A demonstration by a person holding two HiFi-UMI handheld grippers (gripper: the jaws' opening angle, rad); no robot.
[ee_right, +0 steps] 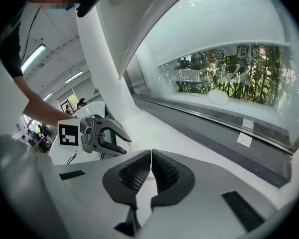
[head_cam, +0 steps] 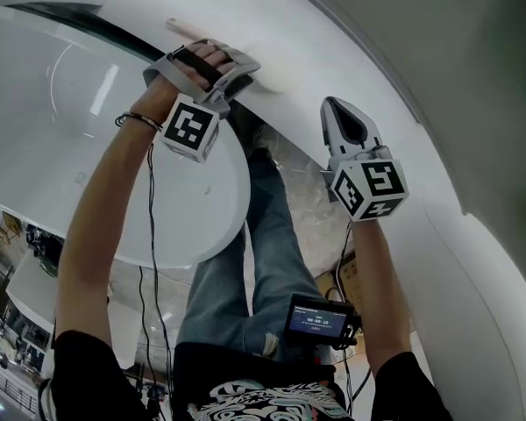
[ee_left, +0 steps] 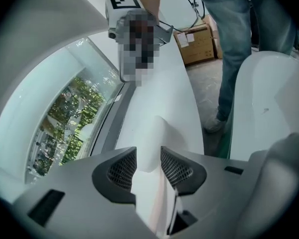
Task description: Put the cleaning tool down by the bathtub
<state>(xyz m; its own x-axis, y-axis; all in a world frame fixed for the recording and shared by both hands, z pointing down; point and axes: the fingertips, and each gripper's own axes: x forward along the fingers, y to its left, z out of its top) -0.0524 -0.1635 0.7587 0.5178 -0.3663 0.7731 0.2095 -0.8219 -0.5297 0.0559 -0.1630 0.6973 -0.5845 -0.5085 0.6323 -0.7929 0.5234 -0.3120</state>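
My left tool point(ee_left: 143, 159) stands with its jaws wide apart, and the cleaning tool point(ee_left: 159, 133) lies between them. Its pale rounded head sits just ahead of the pads, and its pinkish handle runs back under the tool body. As far as I can read it, neither pad point(ee_left: 120, 169) presses on it, so I take it as let go rather than gripped. In the head view the far end of the handle point(head_cam: 181, 29) pokes out behind my hand point(head_cam: 202, 60), flat against the same white surface.

That surface is the white ledge point(ee_left: 184, 108) running along the curved window point(ee_left: 65, 118). The bathtub point(ee_left: 269, 108) rises just across the narrow strip of floor where I stand. So the cleaning tool rests on the ledge beside the tub.

My right tool point(ee_right: 150, 171) is closed, pad against pad, with nothing between them. It hangs over the ledge a little apart from the left one and takes no part in this.

I judge the task nearly finished: the putting-down looks done. What remains is to lift the left tool straight up and back off the handle without snagging it or nudging the head along the ledge. The handle passes right under the tool body, so I would go slowly.
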